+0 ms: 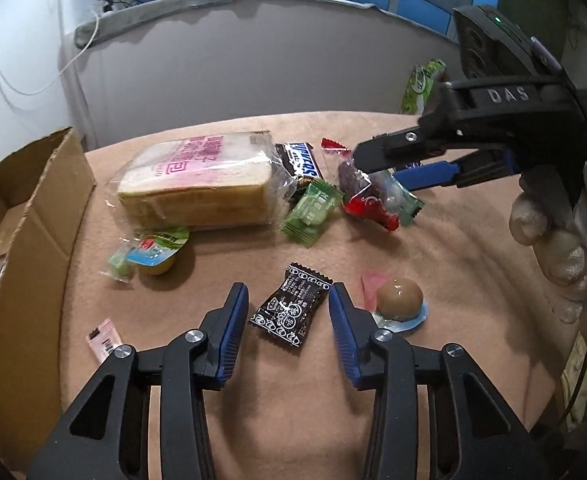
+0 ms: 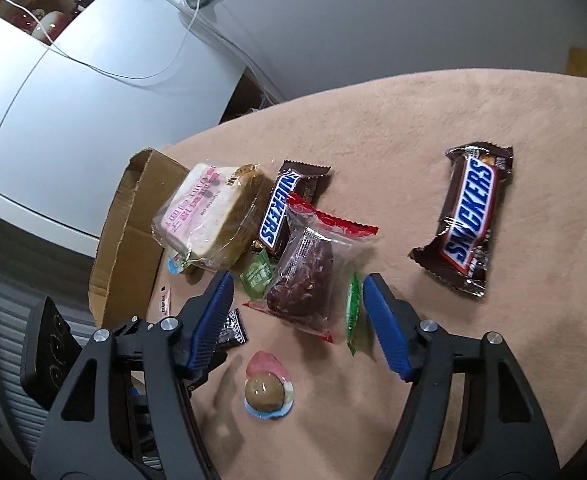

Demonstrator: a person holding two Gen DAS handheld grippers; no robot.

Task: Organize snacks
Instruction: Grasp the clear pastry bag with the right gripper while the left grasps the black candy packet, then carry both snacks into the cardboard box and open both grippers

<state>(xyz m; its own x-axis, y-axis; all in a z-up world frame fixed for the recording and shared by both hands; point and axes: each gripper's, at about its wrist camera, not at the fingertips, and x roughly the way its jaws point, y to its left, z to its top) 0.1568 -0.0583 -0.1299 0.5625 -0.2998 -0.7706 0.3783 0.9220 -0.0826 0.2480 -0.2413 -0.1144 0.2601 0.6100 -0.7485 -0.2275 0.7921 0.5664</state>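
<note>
My left gripper [image 1: 288, 310] is open, its fingers on either side of a black candy wrapper [image 1: 289, 311] on the tan cloth. My right gripper [image 2: 297, 304] is open and straddles a clear red-edged packet with a dark cake [image 2: 305, 276]; in the left wrist view it [image 1: 373, 166] hangs over that packet [image 1: 367, 196]. A bagged bread loaf [image 1: 197, 184], a Snickers bar [image 1: 302, 159], green candies [image 1: 311, 210], a jelly cup [image 1: 158, 250] and a brown wrapped ball [image 1: 399, 300] lie around. A second Snickers bar [image 2: 467, 220] lies apart at the right.
An open cardboard box [image 1: 25, 216] stands at the table's left edge, also seen in the right wrist view [image 2: 129, 232]. A pink label [image 1: 103, 338] lies near it. A green bag [image 1: 421, 84] stands at the back right. A wall and window lie behind.
</note>
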